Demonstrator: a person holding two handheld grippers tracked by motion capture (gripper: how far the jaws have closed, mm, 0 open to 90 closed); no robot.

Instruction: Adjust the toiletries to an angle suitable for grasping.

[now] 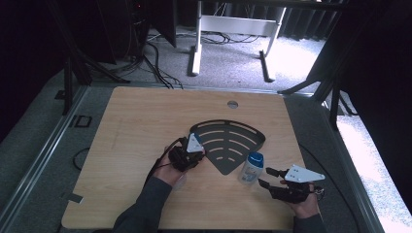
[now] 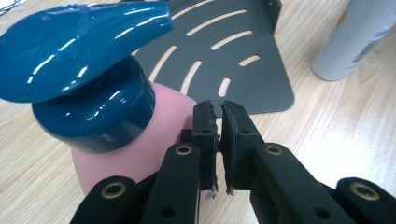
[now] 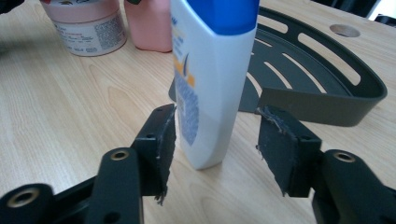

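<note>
Item 1: white bottle w/ blue cap (image 3: 212,70), upright on bench (image 1: 136,126), just off the tip of the dark slotted corner tray (image 1: 228,141). Right tongs (image 3: 215,140) wide, pads either side of the bottle, not pressing.
Item 2: pink pump bottle, teal head (image 2: 88,70), on bench at tray's left edge. Left tongs (image 2: 218,116) narrow, nothing between, beside it.
Item 3: pink-lidded jar (image 3: 86,23), near pump bottle.
Step, prob.: white bottle set down, release. Next: back right tongs off w/o tipping it.

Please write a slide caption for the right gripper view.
Open right gripper behind an upright white plastic bottle with blue cap, beside a dark slotted corner tray.
</note>
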